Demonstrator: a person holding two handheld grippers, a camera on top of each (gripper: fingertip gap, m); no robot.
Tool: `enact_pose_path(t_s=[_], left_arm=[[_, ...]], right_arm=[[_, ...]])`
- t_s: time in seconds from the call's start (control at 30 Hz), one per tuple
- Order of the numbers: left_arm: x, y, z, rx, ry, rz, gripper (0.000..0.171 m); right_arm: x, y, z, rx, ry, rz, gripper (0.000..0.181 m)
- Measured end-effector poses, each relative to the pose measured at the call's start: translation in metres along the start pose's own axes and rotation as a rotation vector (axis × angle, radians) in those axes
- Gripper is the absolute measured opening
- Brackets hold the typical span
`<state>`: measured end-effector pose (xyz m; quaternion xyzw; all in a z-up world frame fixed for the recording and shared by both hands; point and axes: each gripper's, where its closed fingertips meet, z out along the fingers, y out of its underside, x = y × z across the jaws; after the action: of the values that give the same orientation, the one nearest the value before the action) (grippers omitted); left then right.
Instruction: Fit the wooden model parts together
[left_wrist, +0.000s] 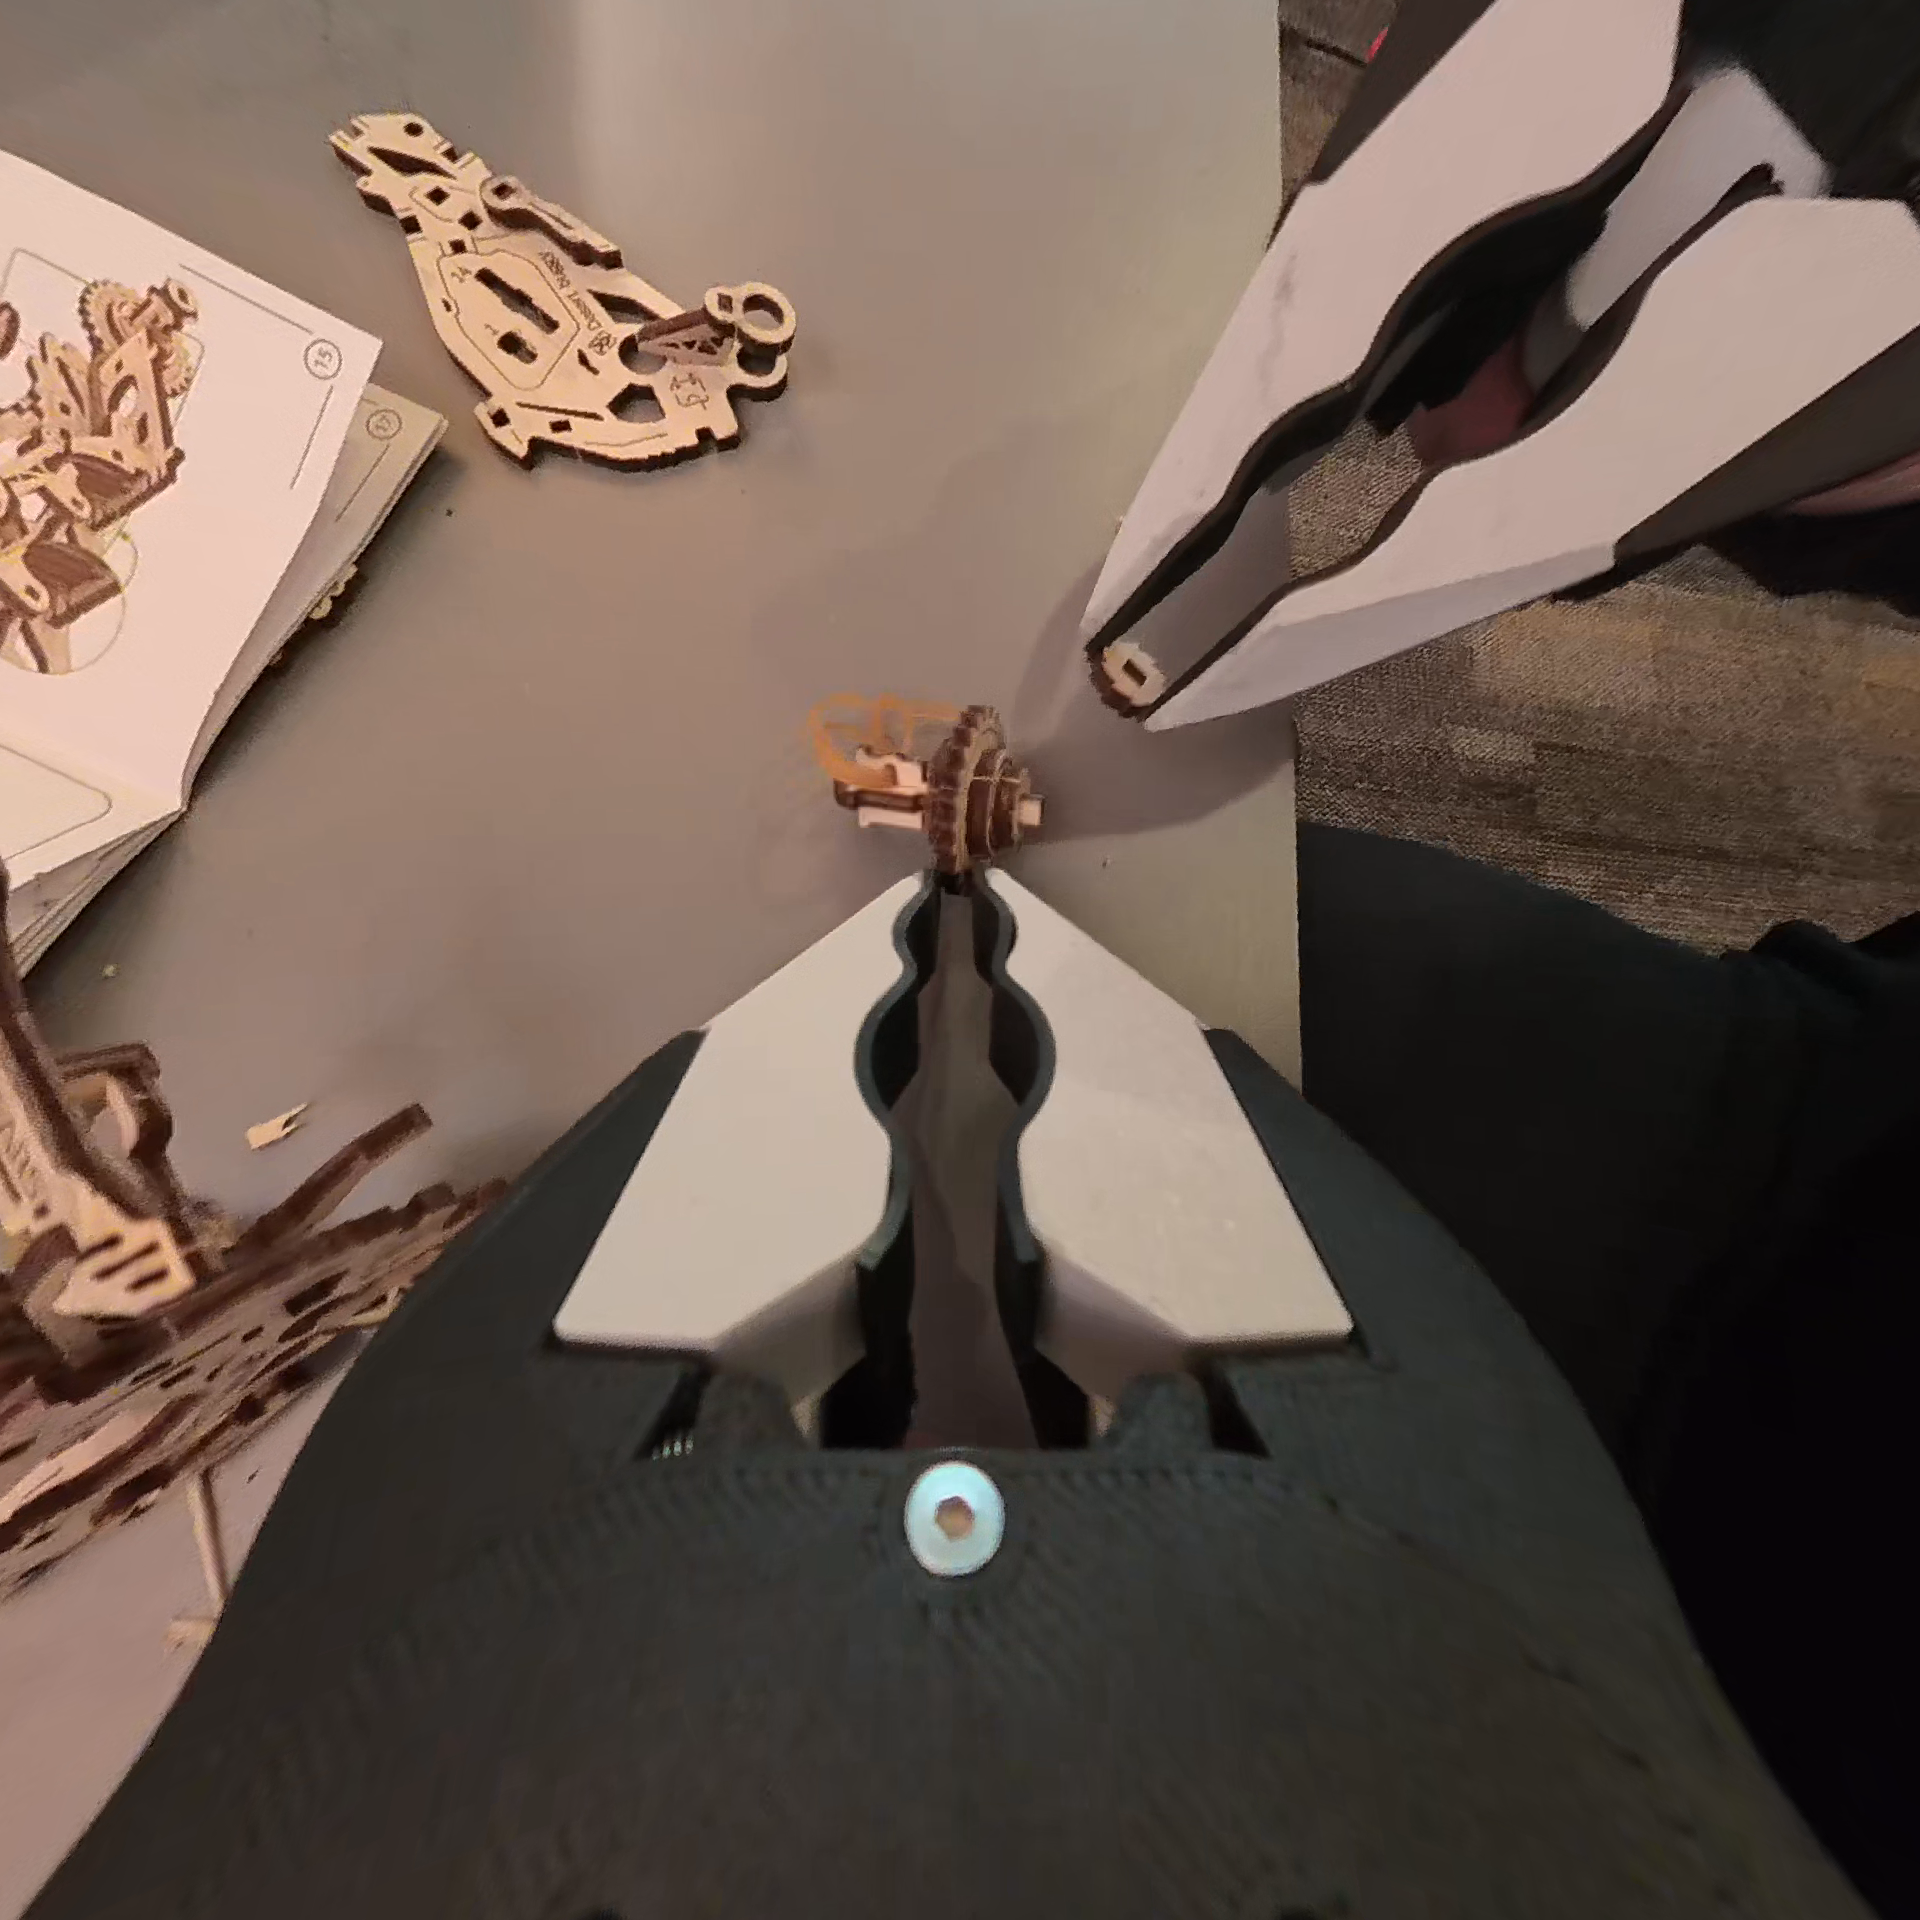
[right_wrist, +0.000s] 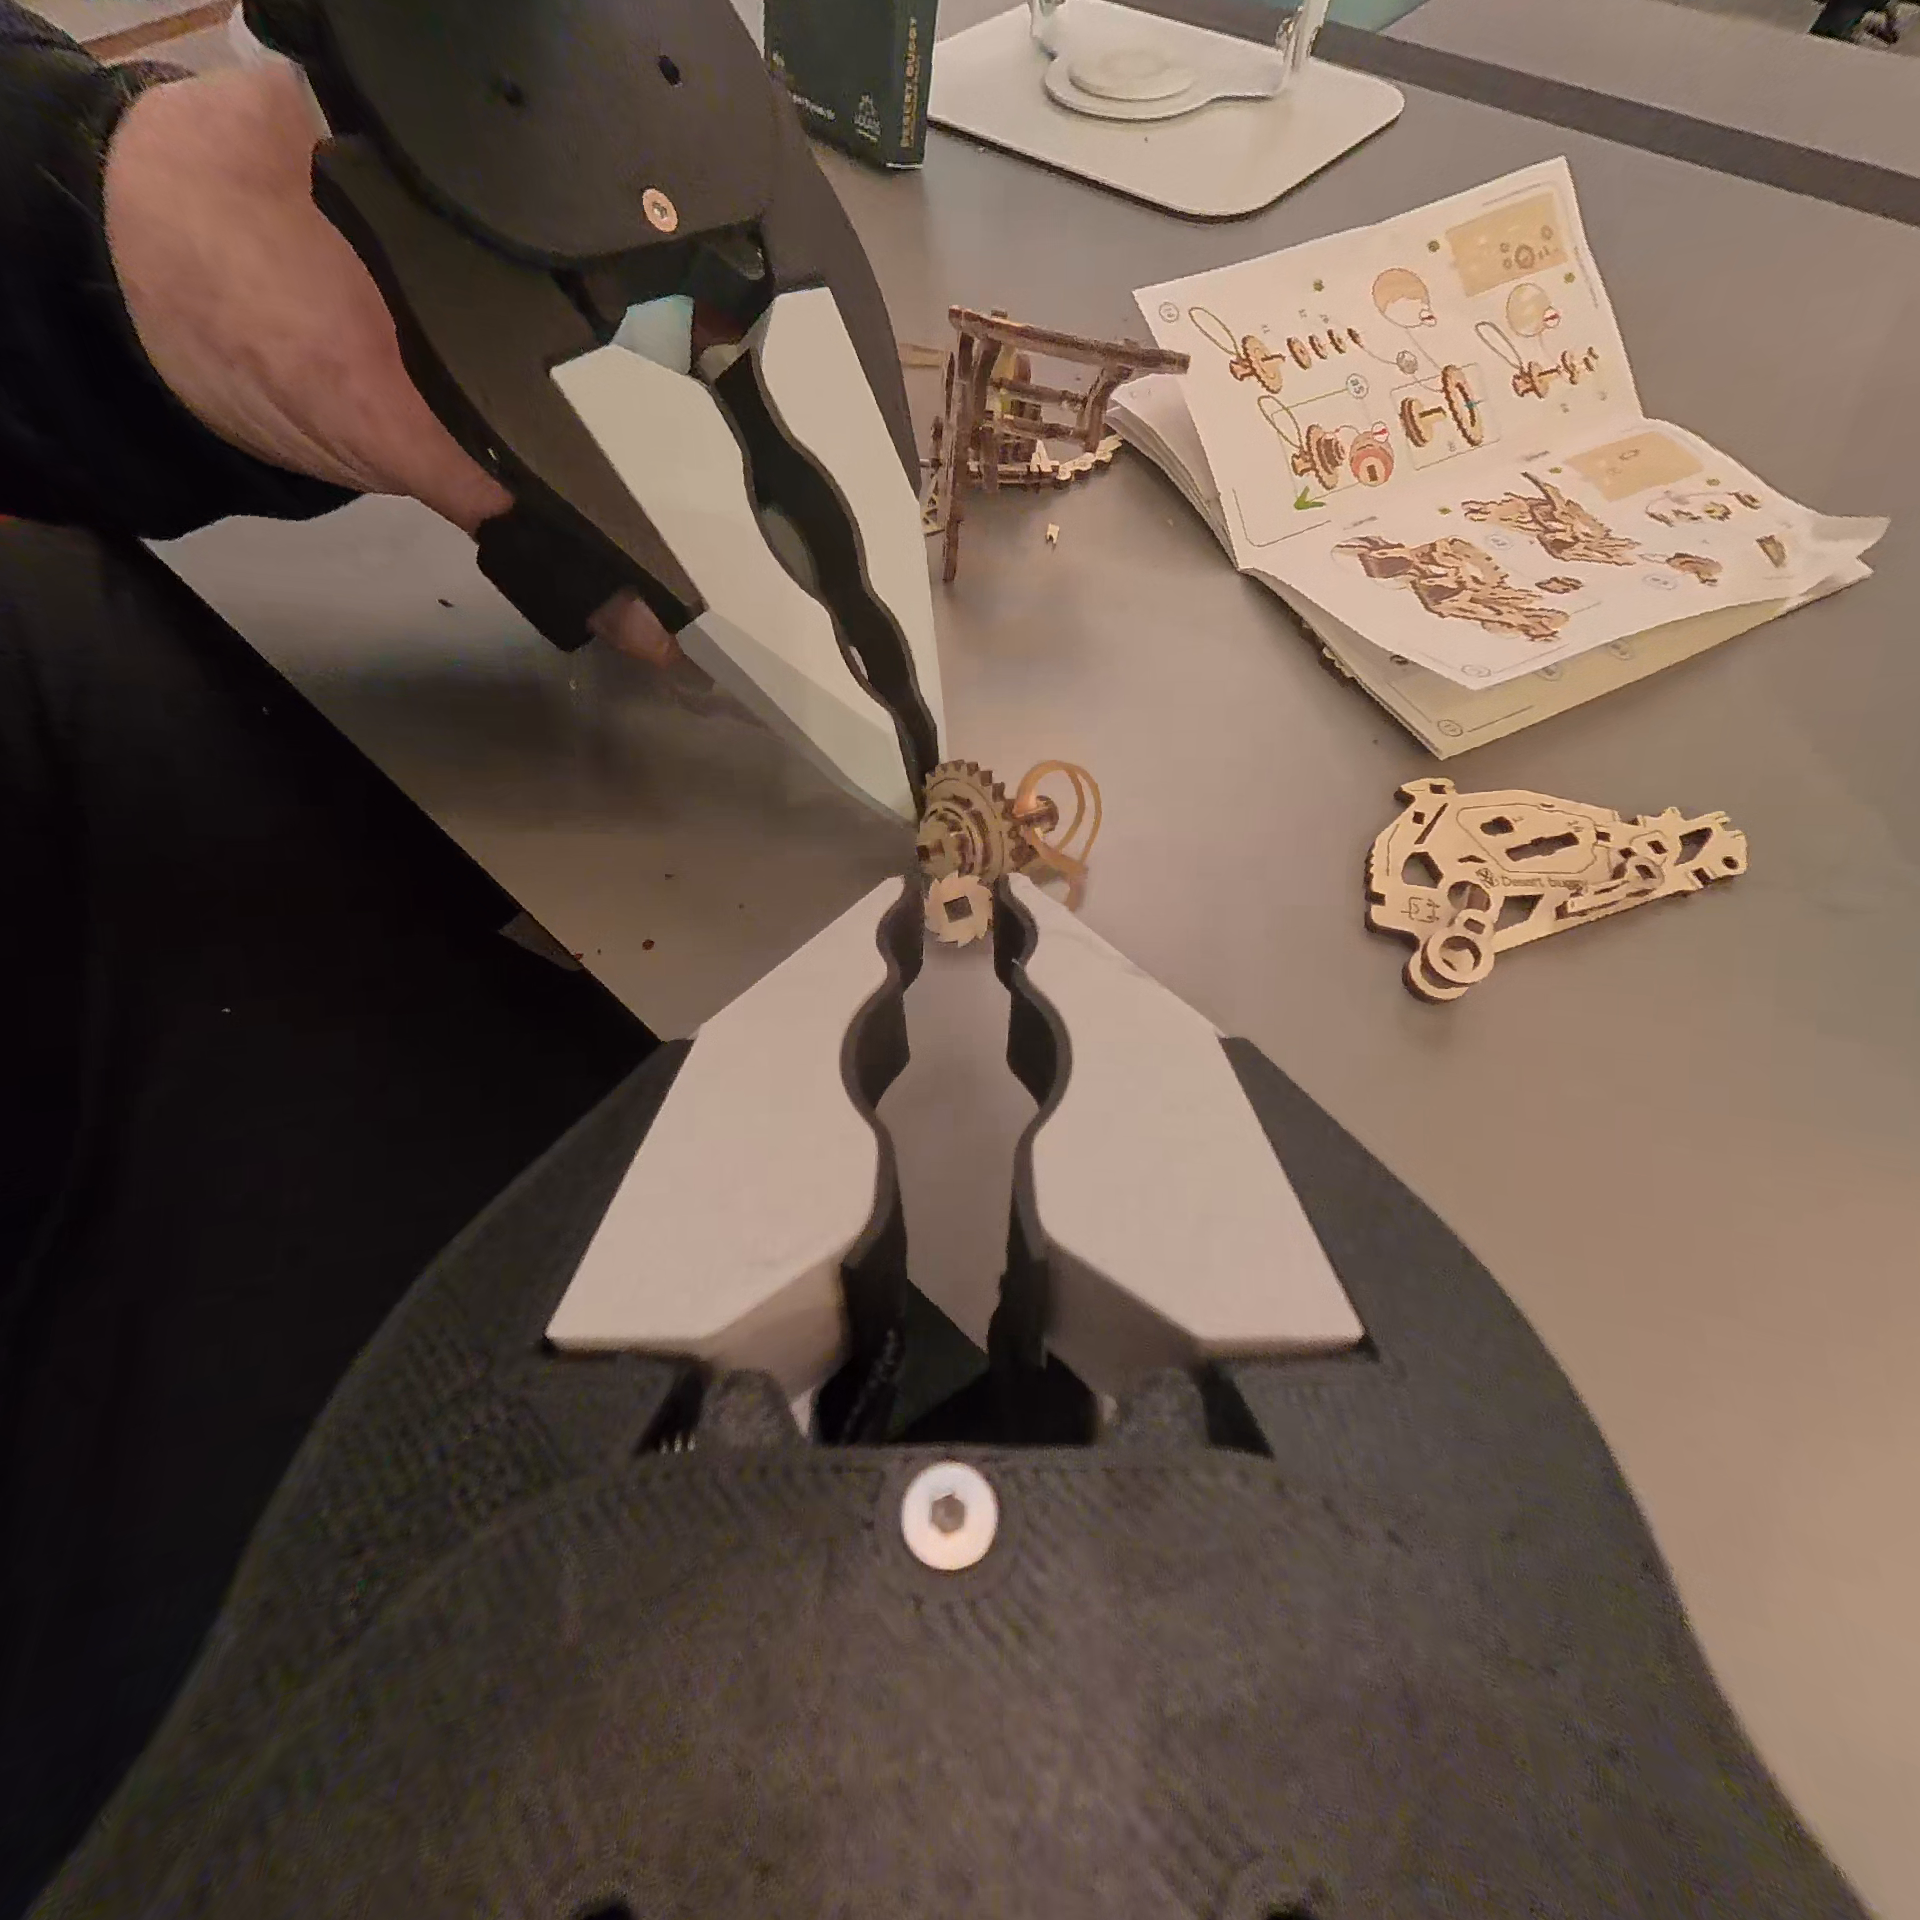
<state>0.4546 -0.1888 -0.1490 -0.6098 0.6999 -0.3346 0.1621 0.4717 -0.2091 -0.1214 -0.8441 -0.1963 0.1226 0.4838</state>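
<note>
— Closest to my left wrist camera is the left gripper (left_wrist: 954, 883), its tips pinched on the rim of the gear-and-axle assembly (left_wrist: 971, 795), which has a rubber band (left_wrist: 868, 732) looped at its far end. I hold it by the gear so the axle's end stays free.

— And the other tool?

— My right gripper (left_wrist: 1127, 681) comes in from the upper right, clamping a small toothed disc with a square hole (left_wrist: 1125, 677), just apart from the axle. Left of them lie the flat side panel (left_wrist: 566, 312), the instruction booklet (left_wrist: 187, 520) and the part-built wooden frame (left_wrist: 114, 1278).

— From the right wrist?

— The disc (right_wrist: 956, 914) sits between my tips, right below the gear stack (right_wrist: 966, 826); the left gripper (right_wrist: 920, 790) grips it from above. I judge the square hole must meet the axle squarely. The grey table (right_wrist: 1351, 1247) carries the rest.
</note>
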Motion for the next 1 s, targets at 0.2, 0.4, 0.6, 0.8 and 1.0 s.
enact_pose_path(t_s=[0.2,0.4,0.6,0.8,1.0], left_arm=[[0.002,-0.007,0.004,0.024,0.031,-0.026,0.002],[0.013,-0.022,-0.004,0.121,0.179,-0.229,0.001],[0.028,-0.043,-0.026,0.278,0.419,-0.548,0.001],[0.032,-0.036,-0.035,0.321,0.504,-0.766,0.000],[0.039,-0.025,-0.032,0.330,0.549,-0.903,0.001]], right_arm=[[0.004,0.001,-0.001,0.023,0.004,0.016,0.010],[0.007,-0.010,-0.012,0.095,0.029,0.000,0.010],[0.000,-0.045,-0.027,0.180,0.043,-0.086,0.010],[-0.010,-0.049,-0.020,0.120,0.018,-0.163,0.010],[-0.016,-0.035,-0.008,0.030,-0.005,-0.170,0.010]])
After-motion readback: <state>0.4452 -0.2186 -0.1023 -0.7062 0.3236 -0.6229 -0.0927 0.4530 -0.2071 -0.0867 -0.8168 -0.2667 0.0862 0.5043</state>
